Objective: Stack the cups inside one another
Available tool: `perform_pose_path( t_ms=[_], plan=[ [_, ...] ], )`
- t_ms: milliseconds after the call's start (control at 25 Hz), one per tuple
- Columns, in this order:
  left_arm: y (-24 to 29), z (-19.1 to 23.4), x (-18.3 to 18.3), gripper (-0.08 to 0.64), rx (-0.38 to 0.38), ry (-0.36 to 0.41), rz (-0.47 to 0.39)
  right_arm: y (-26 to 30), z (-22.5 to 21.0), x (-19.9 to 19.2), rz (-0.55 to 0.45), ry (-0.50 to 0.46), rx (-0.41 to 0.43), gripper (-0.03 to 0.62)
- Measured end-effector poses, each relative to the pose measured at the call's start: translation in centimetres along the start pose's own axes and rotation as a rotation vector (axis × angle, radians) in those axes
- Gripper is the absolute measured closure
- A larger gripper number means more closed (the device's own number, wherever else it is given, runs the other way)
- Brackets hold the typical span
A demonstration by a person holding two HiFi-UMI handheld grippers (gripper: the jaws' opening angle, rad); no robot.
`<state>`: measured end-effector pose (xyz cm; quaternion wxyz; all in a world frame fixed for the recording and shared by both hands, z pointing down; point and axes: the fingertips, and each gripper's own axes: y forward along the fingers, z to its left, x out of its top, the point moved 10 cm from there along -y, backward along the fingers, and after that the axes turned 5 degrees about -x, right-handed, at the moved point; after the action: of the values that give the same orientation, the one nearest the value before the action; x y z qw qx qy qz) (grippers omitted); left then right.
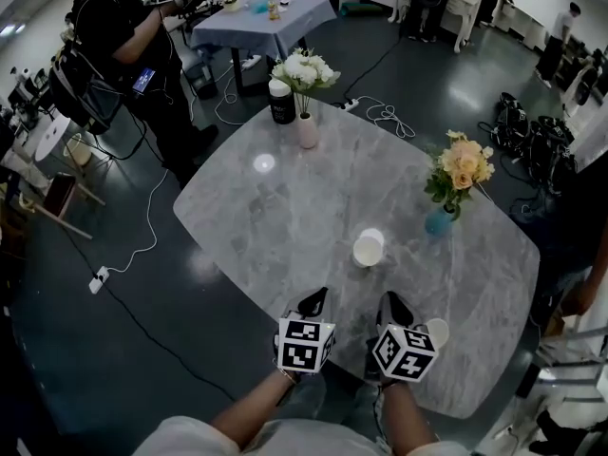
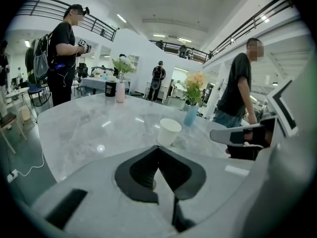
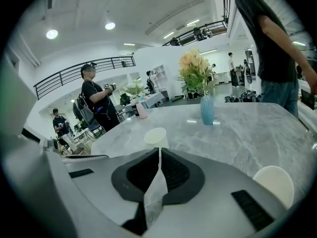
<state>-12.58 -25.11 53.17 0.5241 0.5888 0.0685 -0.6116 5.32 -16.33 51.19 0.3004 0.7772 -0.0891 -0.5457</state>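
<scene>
Head view shows the grey marble table (image 1: 285, 207) with the job not yet begun: the two paper cups stand apart, neither inside the other. The first cup (image 1: 369, 248) stands upright near the table's middle. The second cup (image 1: 438, 331) stands at the near edge, just beside the right gripper (image 1: 394, 304). Everything is left to do, I judge: one cup has to be picked up, carried over and dropped into the other.

The left gripper (image 1: 313, 300) and the right one hover side by side over the near edge. Each has its jaws pressed together with nothing between them, so they must spread before any pick.

Around the table, a person with a backpack (image 1: 123, 46) stands at the far left beside a cloth-covered table (image 1: 266, 22), and cables (image 1: 142, 245) trail over the floor. On the marble, white flowers in a pink vase (image 1: 306, 126) and a black container (image 1: 281, 103) stand at the far edge, well apart from the cups. Yellow flowers in a blue vase (image 1: 442, 218) stand near the middle cup, to its right. That vase is the one thing a careless sweep could knock; nothing stands between the cups.
</scene>
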Motion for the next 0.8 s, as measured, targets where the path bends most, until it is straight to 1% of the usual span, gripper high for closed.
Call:
perform_pose_path(
  t_ms=[360, 720, 800],
  plan=[
    [-0.1, 0.3, 0.0, 0.565, 0.011, -0.014, 0.003, 0.5, 0.5, -0.3, 0.021, -0.012, 0.011, 0.574],
    [0.4, 1.3, 0.1, 0.565, 0.020, -0.028, 0.008, 2.3, 1.0, -0.4, 0.036, -0.022, 0.044, 0.572],
    [0.5, 1.5, 0.1, 0.565, 0.023, -0.030, 0.011, 2.9, 1.1, -0.4, 0.039, -0.022, 0.046, 0.556]
  ],
)
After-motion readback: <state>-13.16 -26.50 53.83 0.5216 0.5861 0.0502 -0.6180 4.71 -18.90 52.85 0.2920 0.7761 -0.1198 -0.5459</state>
